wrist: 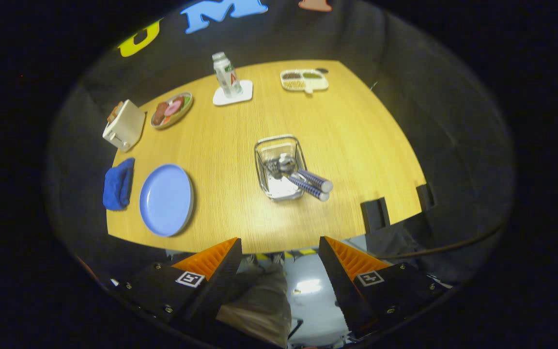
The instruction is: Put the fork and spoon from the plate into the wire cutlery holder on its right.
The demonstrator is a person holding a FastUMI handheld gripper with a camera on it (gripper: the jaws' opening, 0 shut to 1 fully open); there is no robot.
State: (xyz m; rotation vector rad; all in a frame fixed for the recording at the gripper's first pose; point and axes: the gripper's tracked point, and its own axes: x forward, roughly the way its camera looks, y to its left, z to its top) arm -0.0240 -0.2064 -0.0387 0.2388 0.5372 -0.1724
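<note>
In wire holder [280, 167]: ribbed-handled fork, spoon [308, 183] | round plate [166, 199] bare | gripper [279, 245] agape

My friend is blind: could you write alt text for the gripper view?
Fork and spoon stand in the wire holder on a wooden table, right of an empty blue plate. The open gripper hovers off the table's near edge.

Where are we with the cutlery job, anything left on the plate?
Looks done: the blue plate lies bare, and both striped-handled utensils stand in the wire cutlery holder, handles sticking out. Nothing is in hand; the tool is open, held back above the table's near edge. Nothing seems left.
</note>
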